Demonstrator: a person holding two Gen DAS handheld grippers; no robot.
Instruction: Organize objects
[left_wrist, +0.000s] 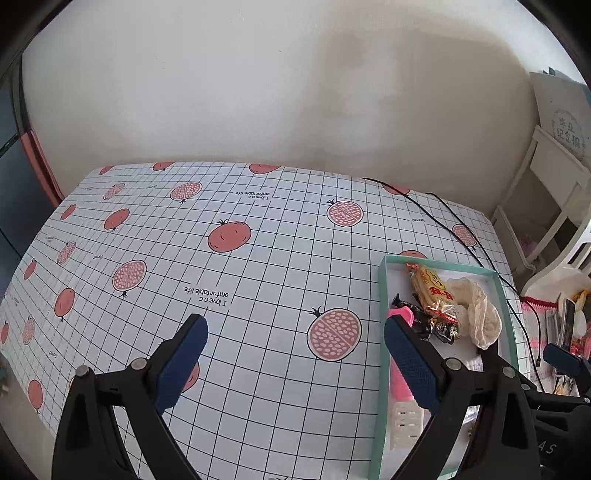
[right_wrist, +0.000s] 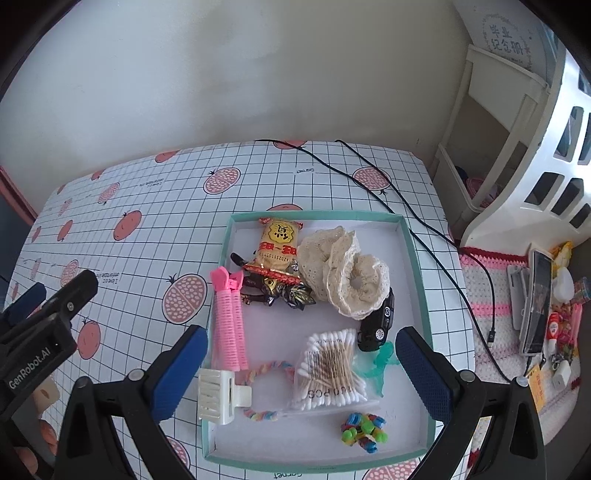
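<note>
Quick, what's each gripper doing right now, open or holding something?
Left gripper: open, holding nothing, over the tablecloth.
Right gripper: open, holding nothing, above the tray.

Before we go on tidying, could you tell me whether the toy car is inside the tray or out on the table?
Inside: the black toy car lies within the tray, beside the lace scrunchie.

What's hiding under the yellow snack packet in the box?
The yellow snack packet lies on dark shiny candy wrappers and the end of a black clip, inside the teal box. Anything else beneath it is covered, so I can't tell.
</note>
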